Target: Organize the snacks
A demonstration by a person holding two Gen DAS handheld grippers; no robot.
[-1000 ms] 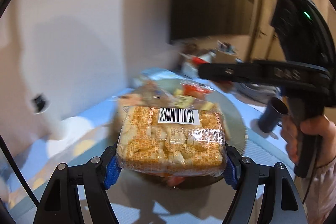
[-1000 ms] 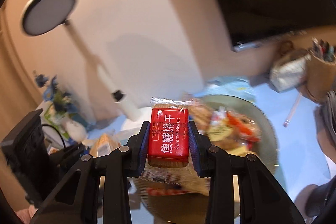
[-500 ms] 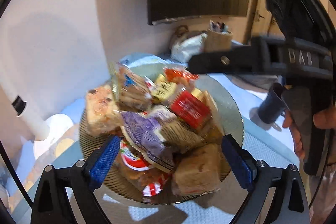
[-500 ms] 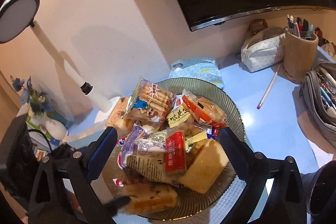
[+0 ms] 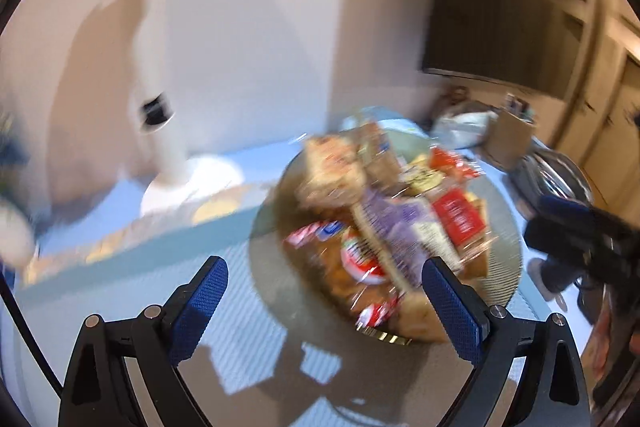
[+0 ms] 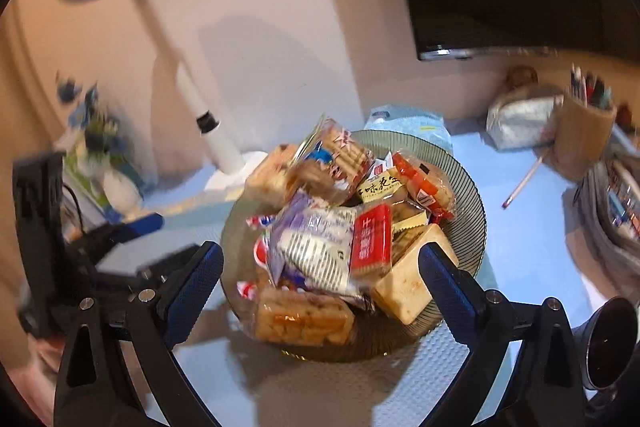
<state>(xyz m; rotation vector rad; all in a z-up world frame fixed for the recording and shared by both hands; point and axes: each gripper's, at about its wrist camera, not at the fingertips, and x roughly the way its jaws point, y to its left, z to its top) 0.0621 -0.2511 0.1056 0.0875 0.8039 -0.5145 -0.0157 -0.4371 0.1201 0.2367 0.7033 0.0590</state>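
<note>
Both grippers hang over a tabletop [image 6: 520, 247] with their jaws spread wide and nothing between them. The snacks [image 6: 340, 227] are heaped in a ribbed glass plate [image 6: 470, 187].

The left gripper [image 5: 324, 303] sits off to the plate's left: its left jaw is over bare tabletop, its right jaw over the plate's near rim. That view is smeared, so the packets there cannot be told apart cleanly. A white lamp base [image 5: 188, 183] stands beyond the left jaw, well apart from it.

The right gripper [image 6: 320, 291] is squarely over the heap, which shows between its jaws. A striped foil pack [image 6: 312, 247] lies just ahead of the gap, a red biscuit pack [image 6: 370, 243] leans beside it, and a pale block [image 6: 404, 287] lies against the right jaw's inner side. A clear pack of golden bars [image 6: 304, 319] is nearest of all.

My guess is that the next job is fetching more snacks or tidying the heap. The heap is loose and slippery, so any pick should take one packet by its narrow sides from above. The left gripper would need steadying first and should stay clear of the plate's rim.
</note>
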